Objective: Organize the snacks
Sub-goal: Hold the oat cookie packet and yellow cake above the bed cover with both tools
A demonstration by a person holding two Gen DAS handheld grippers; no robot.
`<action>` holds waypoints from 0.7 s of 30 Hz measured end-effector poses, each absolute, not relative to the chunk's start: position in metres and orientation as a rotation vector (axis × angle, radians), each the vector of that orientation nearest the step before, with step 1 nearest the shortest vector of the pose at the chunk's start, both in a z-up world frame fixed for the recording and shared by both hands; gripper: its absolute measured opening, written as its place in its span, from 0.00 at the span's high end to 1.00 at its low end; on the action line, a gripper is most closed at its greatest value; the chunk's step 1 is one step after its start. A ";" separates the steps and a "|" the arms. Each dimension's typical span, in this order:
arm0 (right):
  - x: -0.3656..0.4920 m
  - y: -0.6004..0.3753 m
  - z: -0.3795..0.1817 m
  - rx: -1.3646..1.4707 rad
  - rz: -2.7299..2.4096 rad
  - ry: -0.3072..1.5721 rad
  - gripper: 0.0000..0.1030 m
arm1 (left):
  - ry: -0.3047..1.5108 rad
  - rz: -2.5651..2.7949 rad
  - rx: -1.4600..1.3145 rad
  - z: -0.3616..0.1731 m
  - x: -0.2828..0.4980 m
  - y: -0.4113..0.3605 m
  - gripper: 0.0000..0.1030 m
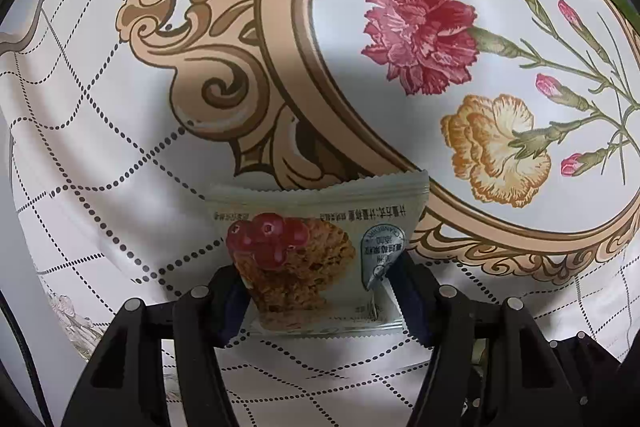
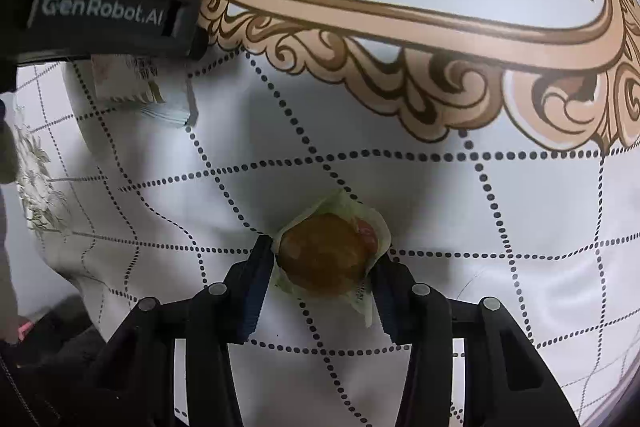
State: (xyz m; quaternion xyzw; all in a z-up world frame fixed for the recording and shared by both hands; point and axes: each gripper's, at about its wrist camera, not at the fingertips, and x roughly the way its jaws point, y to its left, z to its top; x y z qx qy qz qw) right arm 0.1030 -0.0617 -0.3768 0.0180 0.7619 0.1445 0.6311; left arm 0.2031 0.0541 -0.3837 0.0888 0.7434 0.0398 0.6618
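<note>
Evidently, I found both tools loaded. My left gripper [image 1: 320, 291] pinched a cranberry oat cookie packet [image 1: 316, 255] at lower centre of its view; my right gripper [image 2: 320, 275] clamped a wrapped golden pastry [image 2: 330, 257], lower centre, above the floral tablecloth [image 2: 440, 207]. No container or sorted group showed, so I judged placement outstanding, the organizing barely begun.

Both wrist views close, angled down at floral cloth [image 1: 100, 131]; shared part probably ornate frame border [image 2: 360, 27].
</note>
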 end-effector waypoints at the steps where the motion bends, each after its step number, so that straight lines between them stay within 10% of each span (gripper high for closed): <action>1: 0.102 -0.064 -0.376 0.058 0.333 1.739 0.53 | 1.684 0.094 0.202 -0.384 0.204 0.053 0.41; 21: 0.114 -0.145 -0.349 0.261 0.295 1.714 0.54 | 1.729 0.062 0.118 -0.389 0.182 0.025 0.41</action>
